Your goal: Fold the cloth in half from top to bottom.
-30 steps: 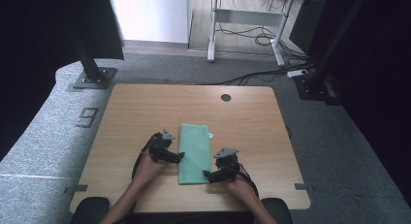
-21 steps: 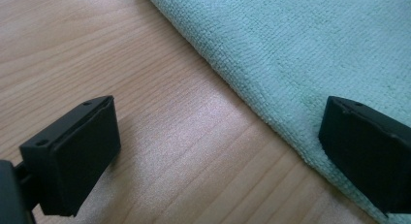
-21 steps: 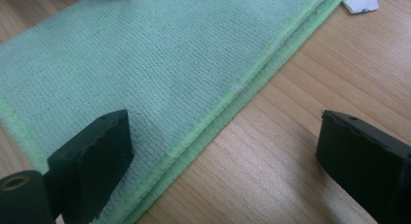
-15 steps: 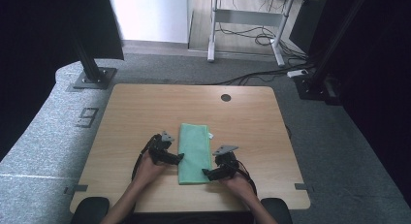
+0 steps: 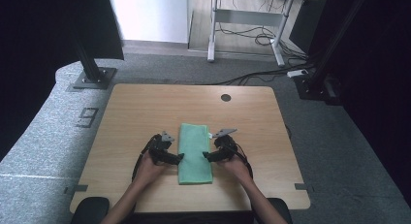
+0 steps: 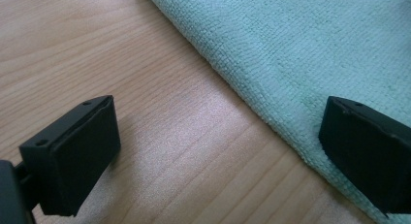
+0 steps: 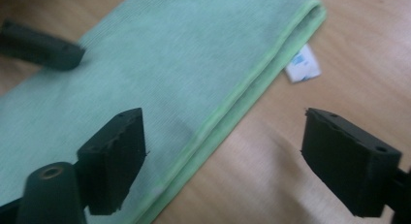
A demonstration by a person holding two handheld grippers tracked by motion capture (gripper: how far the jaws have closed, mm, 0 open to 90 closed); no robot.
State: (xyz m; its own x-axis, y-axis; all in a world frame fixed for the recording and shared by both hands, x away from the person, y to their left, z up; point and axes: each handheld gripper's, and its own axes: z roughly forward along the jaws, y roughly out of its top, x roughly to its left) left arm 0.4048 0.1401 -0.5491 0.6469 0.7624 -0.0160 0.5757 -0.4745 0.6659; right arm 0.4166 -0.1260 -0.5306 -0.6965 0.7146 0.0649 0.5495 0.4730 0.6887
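Green folded towel (image 5: 195, 153) lies on the table (image 5: 135, 112), near its front edge. My left gripper (image 5: 177, 158) straddles the towel's left edge, jaws wide apart; my right gripper (image 5: 208, 156) straddles its right edge, jaws spread too.

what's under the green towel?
The wooden table lies under the folded green towel; a white tag sticks out at one edge. Anything beneath the folds is covered.

Right tongs (image 5: 207, 156) drawn nearer the green cloth (image 5: 195, 153), left tongs (image 5: 180, 158) edged onto its border
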